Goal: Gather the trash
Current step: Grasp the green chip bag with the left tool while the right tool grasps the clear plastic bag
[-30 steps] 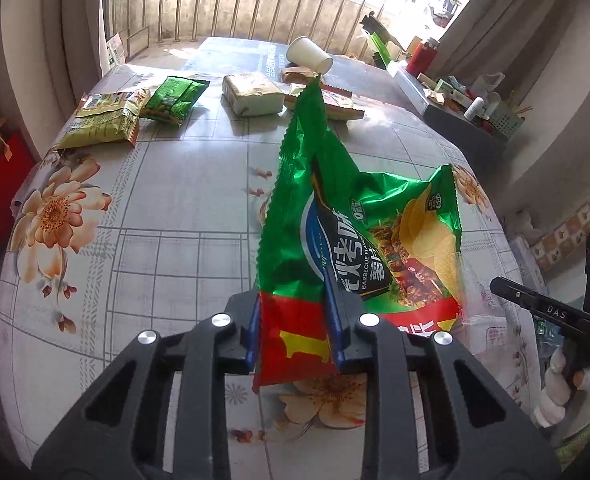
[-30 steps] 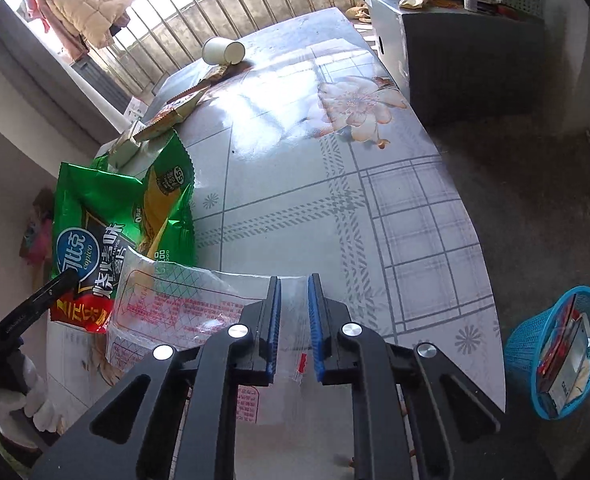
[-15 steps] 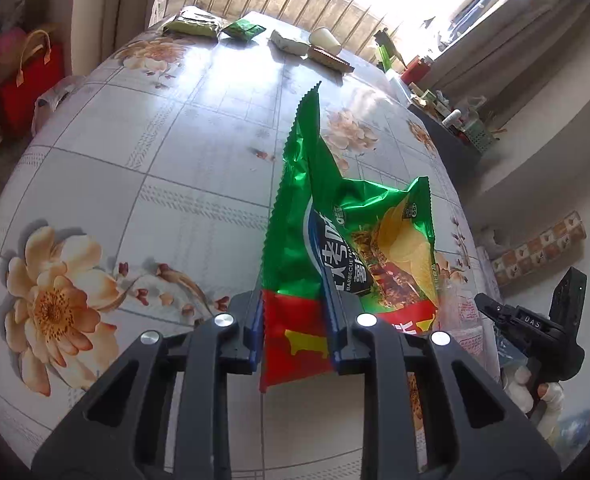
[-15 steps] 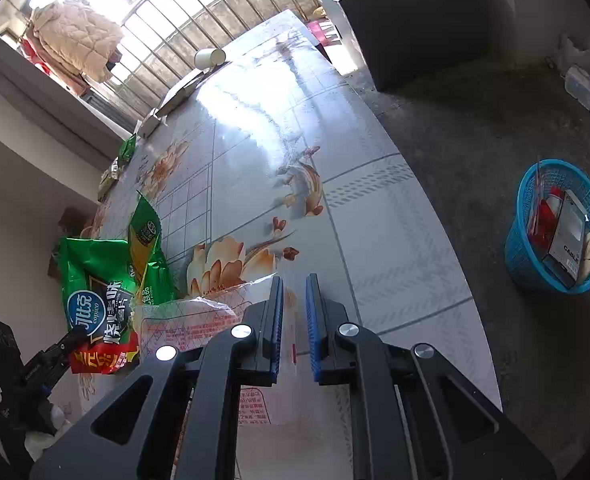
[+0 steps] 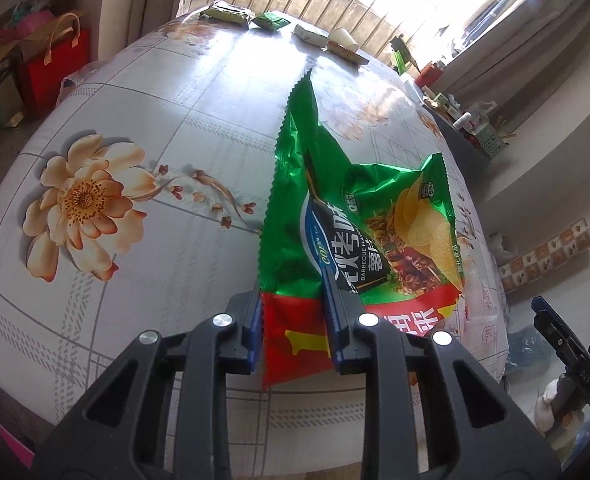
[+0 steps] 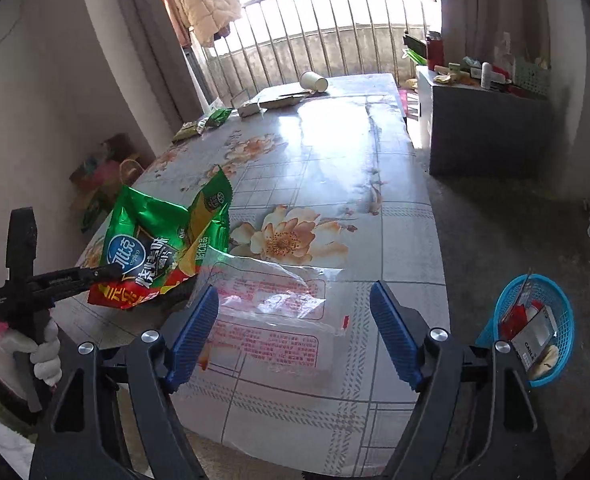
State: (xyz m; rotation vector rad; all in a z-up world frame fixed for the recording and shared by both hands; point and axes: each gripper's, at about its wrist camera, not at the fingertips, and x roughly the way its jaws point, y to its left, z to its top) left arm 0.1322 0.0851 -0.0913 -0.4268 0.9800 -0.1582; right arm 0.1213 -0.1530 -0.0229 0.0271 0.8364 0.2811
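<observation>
Chip bag pinched on my left, clear wrapper loose under my spread right tool.

My left gripper clamps the red bottom edge of the green chip bag, held up over the near end of the table; I judge it best to keep that pinch firm and carry it clear of the near table edge. My right gripper hangs spread wide above the clear plastic wrapper lying flat near the edge. Rightward, open floor leads to the blue basket.

read "barbecue fla…" and "copico" on the green chip bag; "cable" on a packet in the blue basket
</observation>
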